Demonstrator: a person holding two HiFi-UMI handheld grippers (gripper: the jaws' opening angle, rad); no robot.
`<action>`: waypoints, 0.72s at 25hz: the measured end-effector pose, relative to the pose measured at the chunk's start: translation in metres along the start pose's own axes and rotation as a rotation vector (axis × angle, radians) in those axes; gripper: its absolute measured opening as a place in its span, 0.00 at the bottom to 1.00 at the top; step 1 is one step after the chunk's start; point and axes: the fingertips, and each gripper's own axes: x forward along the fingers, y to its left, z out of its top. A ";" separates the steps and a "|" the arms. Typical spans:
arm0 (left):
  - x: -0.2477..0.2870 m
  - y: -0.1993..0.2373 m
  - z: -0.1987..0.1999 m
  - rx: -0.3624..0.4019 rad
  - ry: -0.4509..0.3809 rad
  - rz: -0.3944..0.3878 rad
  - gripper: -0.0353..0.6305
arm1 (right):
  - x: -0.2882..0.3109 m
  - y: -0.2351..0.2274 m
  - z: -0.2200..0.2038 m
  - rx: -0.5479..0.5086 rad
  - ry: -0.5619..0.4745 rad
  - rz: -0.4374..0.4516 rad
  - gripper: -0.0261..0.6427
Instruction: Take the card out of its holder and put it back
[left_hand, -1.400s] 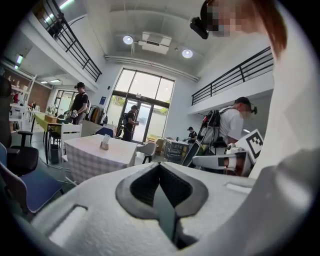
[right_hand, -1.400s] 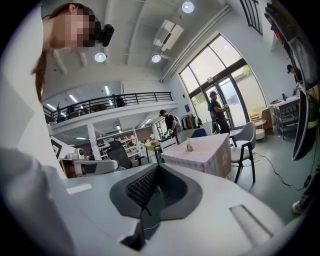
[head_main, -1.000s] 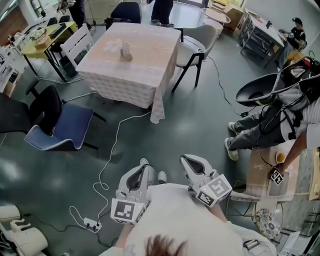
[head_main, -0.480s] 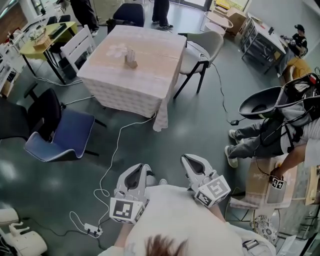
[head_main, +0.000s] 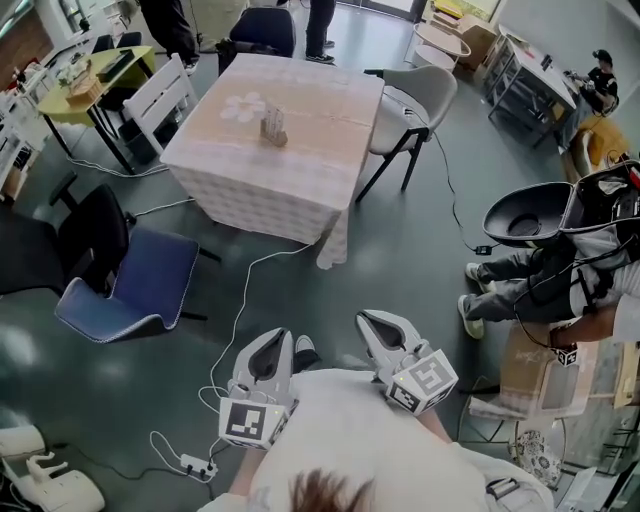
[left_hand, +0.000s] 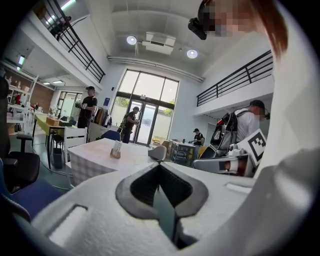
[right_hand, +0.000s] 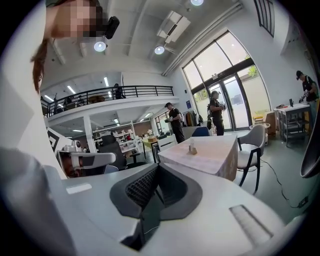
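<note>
The left gripper (head_main: 270, 352) and the right gripper (head_main: 382, 332) are both held close against the person's chest. In each gripper's own view the jaws are clenched tip to tip, with nothing caught between the dark pads, so both are empty. Neither has shifted relative to the body over the last second. What has changed is the room around them: in the head view the cloth-covered table (head_main: 320, 150) has slid down and to the right and looks a little larger, and the white cable (head_main: 236, 300) trailing across the floor to the power strip (head_main: 190, 463) now lies nearer the person's feet. I take this to mean the person is walking towards the table and the handling has not yet begun. The card holder (head_main: 275, 133) stands on the tabletop towards its far-left part. What looks like the card (head_main: 272, 119) stands upright in it, though the two are too small to tell apart clearly. Both gripper views show the holder well ahead of the closed jaws and far out of reach. A blue chair (head_main: 135, 285) sits to the left of the path and a grey chair (head_main: 415, 95) is at the table's far right corner. A seated person (head_main: 545, 270) is off to the right. The way to the near edge of the table looks open apart from the cable. The jaws will have to open before either gripper can take the card.
</note>
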 end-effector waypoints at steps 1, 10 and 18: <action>0.000 0.004 0.001 -0.003 -0.004 -0.001 0.05 | 0.003 0.000 -0.001 0.005 -0.001 -0.006 0.03; 0.008 0.015 -0.001 0.023 0.013 -0.019 0.05 | 0.010 -0.004 -0.005 0.019 -0.006 -0.026 0.03; 0.022 0.032 -0.008 0.028 0.060 0.030 0.05 | 0.030 -0.019 -0.001 0.048 -0.012 0.011 0.03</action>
